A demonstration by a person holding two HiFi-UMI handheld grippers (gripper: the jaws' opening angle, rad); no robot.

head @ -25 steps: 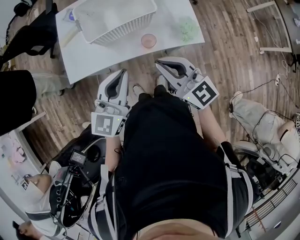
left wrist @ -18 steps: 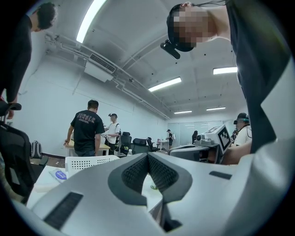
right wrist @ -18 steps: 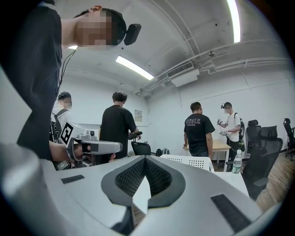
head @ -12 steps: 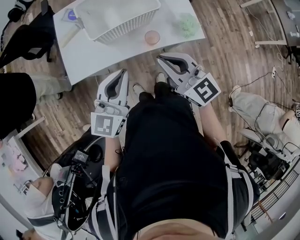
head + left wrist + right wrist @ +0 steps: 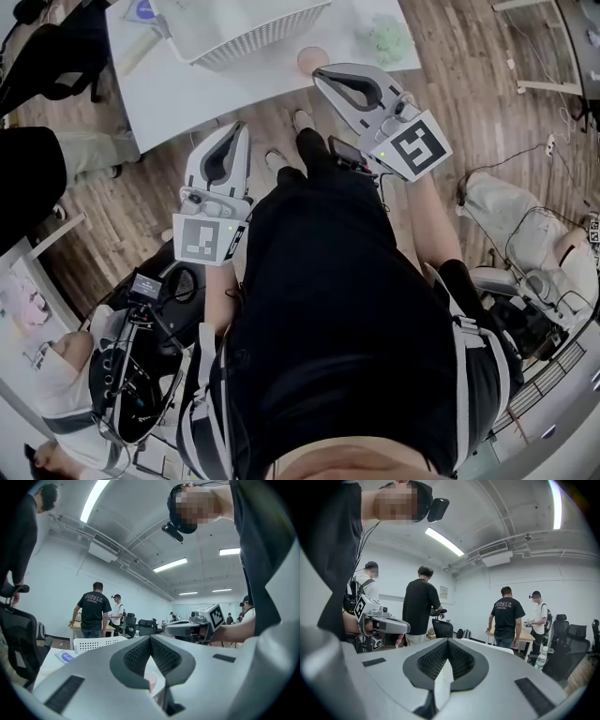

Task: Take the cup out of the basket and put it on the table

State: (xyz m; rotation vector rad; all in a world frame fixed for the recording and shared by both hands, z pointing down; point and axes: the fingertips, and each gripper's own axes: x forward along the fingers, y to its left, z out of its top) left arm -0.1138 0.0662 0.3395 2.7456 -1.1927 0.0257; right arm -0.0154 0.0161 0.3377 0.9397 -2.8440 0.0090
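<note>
The pink cup [image 5: 307, 58] stands on the white table [image 5: 187, 89], just in front of the white slatted basket [image 5: 253, 33]. It is outside the basket, and my right gripper [image 5: 320, 74] partly hides it. That gripper is shut and empty, with its tip over the table's near edge beside the cup. My left gripper [image 5: 233, 127] is shut and empty too, hanging over the wooden floor short of the table. In the left gripper view the cup [image 5: 150, 682] shows low behind the closed jaws, with the basket [image 5: 96, 644] further left.
A crumpled green item [image 5: 387, 37] lies at the table's right end. A blue-labelled item [image 5: 141, 9] lies at its left end. A seated person [image 5: 42, 169] is to the left. People stand [image 5: 93, 613] and office chairs [image 5: 129, 623] sit beyond the table.
Both grippers have moved forward toward the table. The right one travelled further, so its tip now reaches the table edge by the cup. Neither pair of jaws has changed.
</note>
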